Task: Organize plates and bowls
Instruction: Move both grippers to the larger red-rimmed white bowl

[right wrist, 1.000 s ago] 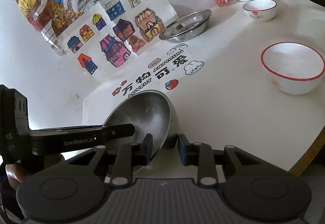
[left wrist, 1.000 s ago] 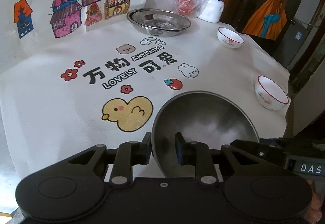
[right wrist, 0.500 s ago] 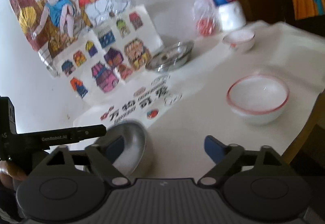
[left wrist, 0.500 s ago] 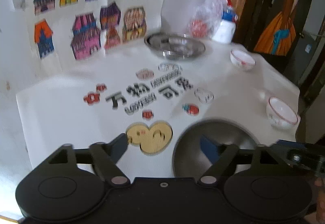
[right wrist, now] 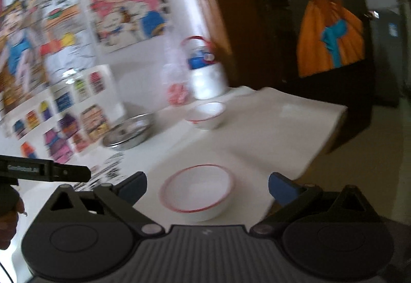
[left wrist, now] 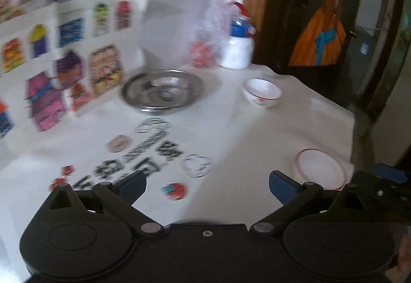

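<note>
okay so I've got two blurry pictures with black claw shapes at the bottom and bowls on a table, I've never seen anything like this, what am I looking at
No robot here: a person holds a handheld two-finger gripper in each hand, each carrying a wide-angle camera that looks along its fingers. One picture is from the left gripper, the other from the right gripper. The black shapes with blue pads are those fingers. Both grippers have their jaws spreading wide, with nothing clamped between them.

On the white tablecloth printed with cartoons sit a steel dish, a small white bowl farther back and a red-rimmed white bowl just ahead of the right gripper. A white bottle and a plastic bag stand by the wall.
</note>
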The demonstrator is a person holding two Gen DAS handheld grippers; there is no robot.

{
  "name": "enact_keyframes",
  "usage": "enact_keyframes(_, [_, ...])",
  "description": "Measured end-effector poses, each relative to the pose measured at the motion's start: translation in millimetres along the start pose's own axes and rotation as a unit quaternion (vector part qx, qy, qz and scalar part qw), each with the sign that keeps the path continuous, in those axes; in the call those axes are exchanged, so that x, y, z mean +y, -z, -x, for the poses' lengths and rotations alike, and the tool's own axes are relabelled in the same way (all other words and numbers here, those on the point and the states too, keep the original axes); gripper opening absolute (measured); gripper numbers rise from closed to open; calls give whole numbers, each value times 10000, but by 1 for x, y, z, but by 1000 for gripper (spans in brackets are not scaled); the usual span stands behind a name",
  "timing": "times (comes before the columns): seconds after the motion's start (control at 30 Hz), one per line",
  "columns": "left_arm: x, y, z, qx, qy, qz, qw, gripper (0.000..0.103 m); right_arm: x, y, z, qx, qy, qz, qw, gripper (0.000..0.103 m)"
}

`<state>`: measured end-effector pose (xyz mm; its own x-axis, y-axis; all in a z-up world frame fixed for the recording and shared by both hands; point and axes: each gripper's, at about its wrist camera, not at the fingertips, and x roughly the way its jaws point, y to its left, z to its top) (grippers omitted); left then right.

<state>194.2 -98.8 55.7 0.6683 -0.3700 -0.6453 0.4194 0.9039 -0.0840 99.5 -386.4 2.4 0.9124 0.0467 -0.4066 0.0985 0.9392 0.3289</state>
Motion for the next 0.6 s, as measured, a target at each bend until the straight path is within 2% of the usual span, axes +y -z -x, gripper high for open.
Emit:
enact_keyframes(0.13, [-26, -16, -28, 287, 176, -107, 9994, 102, -16, 2, -14, 80, 102, -173, 9998, 103])
enact_keyframes(0.27, [-54, -24, -50, 415, 163, -420, 9981, 102, -24, 7, -25, 165, 141, -171, 9996, 103])
enact_keyframes(0.47, [-88, -28, -78, 620, -77, -971, 9933, 102, -22, 12, -37, 257, 340, 46, 9991, 103])
enact_keyframes(0.6, [-101, -27, -89, 741, -137, -1337, 9882, 102, -21, 12, -42, 303, 289, 157, 9990, 101])
